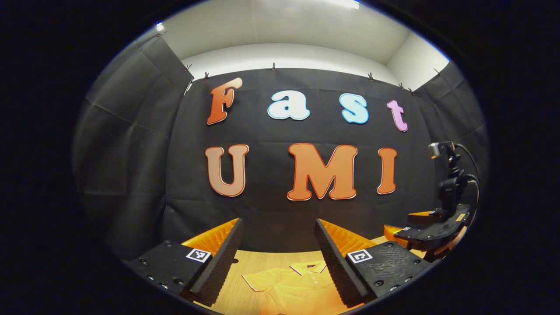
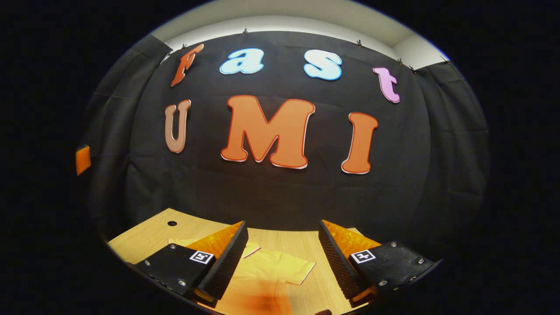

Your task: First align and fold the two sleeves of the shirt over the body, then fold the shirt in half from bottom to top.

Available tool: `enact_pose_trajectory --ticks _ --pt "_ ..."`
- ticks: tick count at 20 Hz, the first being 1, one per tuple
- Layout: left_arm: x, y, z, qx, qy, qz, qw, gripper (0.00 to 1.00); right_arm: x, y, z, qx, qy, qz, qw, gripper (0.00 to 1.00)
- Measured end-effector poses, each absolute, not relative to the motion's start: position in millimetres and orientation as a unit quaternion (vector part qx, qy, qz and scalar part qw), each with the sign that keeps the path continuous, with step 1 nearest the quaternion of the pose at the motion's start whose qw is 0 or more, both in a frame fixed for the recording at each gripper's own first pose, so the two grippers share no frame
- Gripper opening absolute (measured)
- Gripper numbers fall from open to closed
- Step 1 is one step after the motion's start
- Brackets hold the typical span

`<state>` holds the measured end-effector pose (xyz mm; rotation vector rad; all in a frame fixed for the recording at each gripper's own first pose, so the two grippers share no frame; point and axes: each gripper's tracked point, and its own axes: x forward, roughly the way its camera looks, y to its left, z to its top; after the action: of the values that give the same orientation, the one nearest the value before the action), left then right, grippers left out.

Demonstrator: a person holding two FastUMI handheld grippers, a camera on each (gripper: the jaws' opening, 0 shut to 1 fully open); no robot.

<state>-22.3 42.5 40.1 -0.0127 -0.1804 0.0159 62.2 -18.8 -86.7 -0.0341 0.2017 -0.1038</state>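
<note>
While both units hang above the wooden table (image 2: 302,245), neither touches anything. Left gripper (image 1: 278,258): fingers spread wide, nothing between them, no contact with cloth. Just below and ahead of its gap lies the yellow shirt (image 1: 297,286), flat on the table, collar (image 1: 308,267) toward the far wall, one short sleeve (image 1: 258,280) spread out toward its left finger. Off to its right and farther away sits the right gripper (image 1: 431,236), cable trailing from its top. Right gripper (image 2: 283,258) in its own view: fingers also wide apart, empty, clear of the fabric. Shirt (image 2: 267,275) lies under and ahead of its left finger, one sleeve (image 2: 297,271) reaching into the gap. Beyond that, bare tabletop with a small hole (image 2: 172,223), then the black cloth wall (image 2: 280,197).
</note>
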Motion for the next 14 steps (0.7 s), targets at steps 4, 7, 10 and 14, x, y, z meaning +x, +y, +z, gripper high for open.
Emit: enact_pose_trajectory --ticks 4,7,10,14 --pt "-18 42 27 0.002 -0.075 -0.019 0.997 0.97 66 -49 -120 -0.010 0.151 -0.095 0.984 0.97" --pt "-11 41 18 -0.011 -0.064 -0.012 0.998 0.95 78 -70 -142 -0.009 0.174 -0.105 0.979 0.97" --pt "-4 43 25 0.000 -0.070 0.022 0.997 0.97 90 -91 -175 0.001 0.214 -0.105 0.971 0.96" --pt "4 26 22 -0.002 -0.068 0.035 0.997 0.97 111 -111 -233 0.029 0.299 -0.103 0.948 0.97"
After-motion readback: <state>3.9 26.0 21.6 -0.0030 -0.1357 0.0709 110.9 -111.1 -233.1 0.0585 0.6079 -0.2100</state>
